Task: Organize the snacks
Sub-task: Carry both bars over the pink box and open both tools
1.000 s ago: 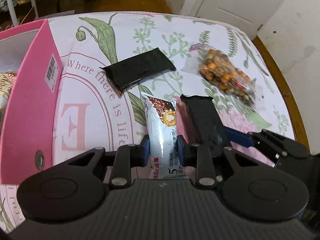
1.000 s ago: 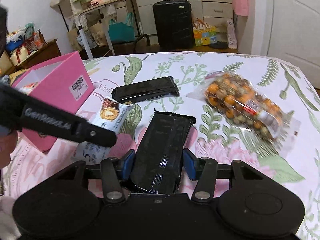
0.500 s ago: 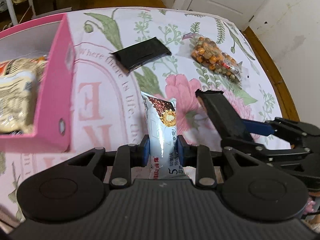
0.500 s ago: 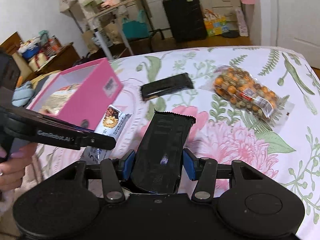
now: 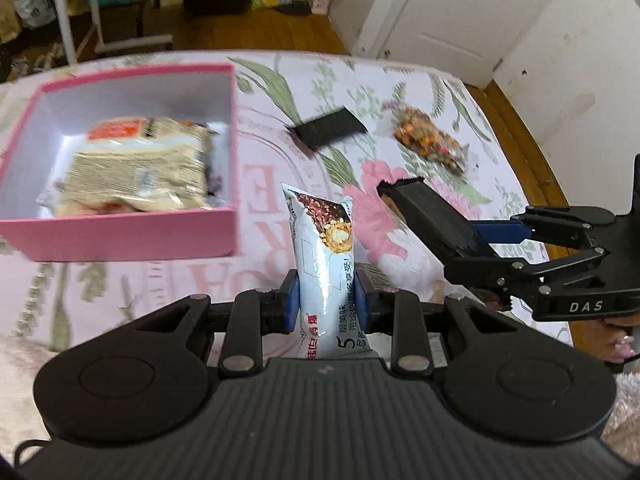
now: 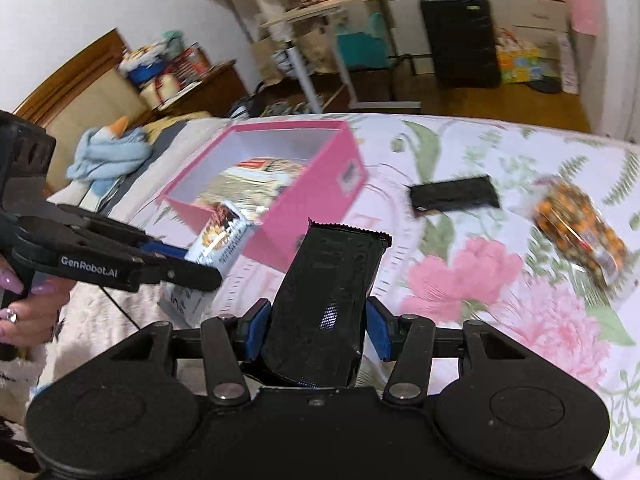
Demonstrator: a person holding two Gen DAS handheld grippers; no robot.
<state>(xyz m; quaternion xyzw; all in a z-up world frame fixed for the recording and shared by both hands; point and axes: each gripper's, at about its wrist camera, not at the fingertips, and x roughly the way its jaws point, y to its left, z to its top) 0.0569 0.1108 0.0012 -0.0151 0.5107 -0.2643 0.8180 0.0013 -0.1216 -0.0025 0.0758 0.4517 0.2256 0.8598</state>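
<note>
My left gripper (image 5: 325, 296) is shut on a white snack packet (image 5: 324, 264) printed with a chocolate ball, held in the air just right of the pink box (image 5: 120, 236). The box holds a pale noodle bag (image 5: 136, 168). My right gripper (image 6: 316, 326) is shut on a black snack packet (image 6: 328, 296), also raised above the cloth. In the right wrist view the left gripper (image 6: 188, 258) carries the white packet (image 6: 218, 240) in front of the pink box (image 6: 316, 204). A second black packet (image 5: 328, 130) and a clear bag of orange nuts (image 5: 428, 144) lie on the cloth.
A floral tablecloth (image 5: 376, 216) covers the round table, whose wooden edge (image 5: 532, 148) runs along the right. A blue cloth (image 6: 112, 152) lies beyond the box at the left. A black suitcase (image 6: 460, 36), shelves and a white door stand behind.
Both grippers have risen from the cloth with their packets. The left one has moved left toward the pink box, whose inside now shows. The right gripper has tilted toward the box.
</note>
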